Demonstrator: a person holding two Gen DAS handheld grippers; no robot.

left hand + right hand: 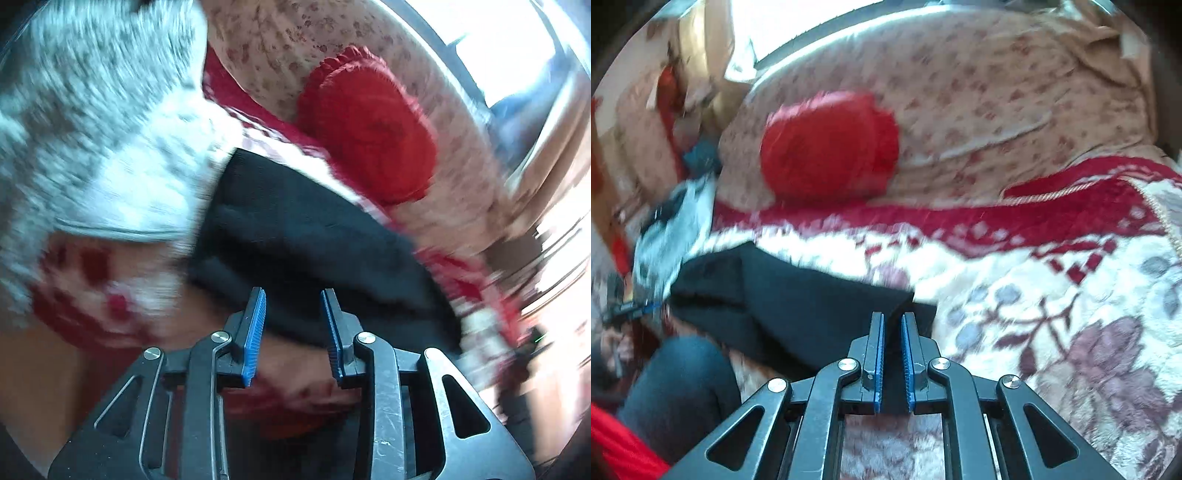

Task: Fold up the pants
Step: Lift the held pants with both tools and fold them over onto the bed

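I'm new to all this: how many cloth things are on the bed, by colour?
Black: 1, the pants
Red: 1, the round cushion
Grey-white speckled: 1, a garment
Total: 3, not counting the bedding.

A plush cream blanket with red border and floral pattern (1052, 280) covers what seems a sofa, backed by beige flower-printed upholstery (979, 96), a round red ruffled cushion (831, 144), and bright window light (546, 62).

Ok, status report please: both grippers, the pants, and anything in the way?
Left gripper open, over the black pants. Right gripper shut on the pants' edge. Pants bunched on the blanket. Grey patterned cloth lies beside them.
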